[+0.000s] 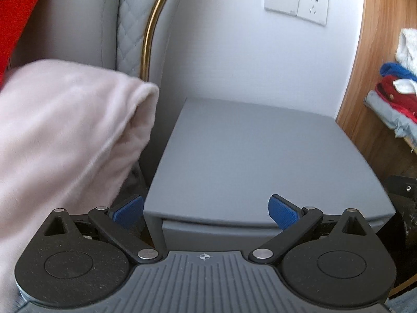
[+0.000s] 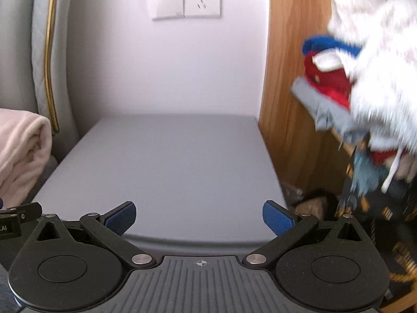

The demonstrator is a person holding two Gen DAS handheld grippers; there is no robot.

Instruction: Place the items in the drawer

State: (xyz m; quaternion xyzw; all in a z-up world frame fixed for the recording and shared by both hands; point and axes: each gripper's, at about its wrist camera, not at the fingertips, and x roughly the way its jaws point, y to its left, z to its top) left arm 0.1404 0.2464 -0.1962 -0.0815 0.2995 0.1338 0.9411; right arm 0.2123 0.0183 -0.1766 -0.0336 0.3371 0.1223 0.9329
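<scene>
Both grippers hang wide and empty, left gripper (image 1: 206, 212) and right gripper (image 2: 199, 219) just over the nightstand (image 1: 260, 156); its drawer (image 1: 216, 230) below looks shut, clothes (image 2: 365, 78) piled off right, likely waiting their turn

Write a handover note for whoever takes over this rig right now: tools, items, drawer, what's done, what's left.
Left tool: open, empty, in front of the grey bedside cabinet.
Right tool: open, empty, over the cabinet's front edge.
Grey drawer front: appears shut; no handle visible.
Items: folded clothes stack, red, blue, white and grey, sits on the wooden shelf to the right. Folded pink fleece blanket lies left.
Done: nothing placed.
Left: open drawer, move items in, close.
</scene>
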